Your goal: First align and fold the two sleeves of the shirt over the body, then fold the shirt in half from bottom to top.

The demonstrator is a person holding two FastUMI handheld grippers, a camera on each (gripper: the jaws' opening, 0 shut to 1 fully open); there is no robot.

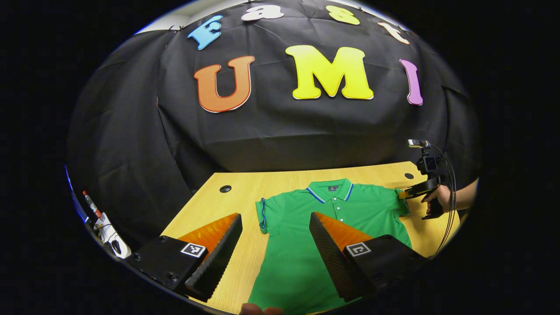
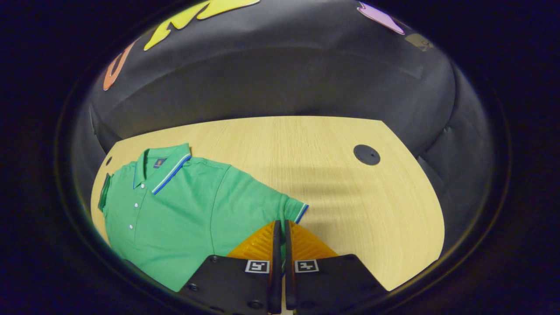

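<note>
The wooden table (image 2: 350,197) carries the green polo shirt (image 1: 323,218), lying flat, collar far. One sleeve (image 1: 263,214) is already folded in. The left gripper (image 1: 275,245) hangs spread above the body. The right gripper (image 2: 280,236) pinches the right sleeve (image 2: 280,208) by its cuff; carry it level across so the edges align.

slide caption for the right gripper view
Right gripper shut on the green polo shirt's sleeve on the wooden table.
</note>
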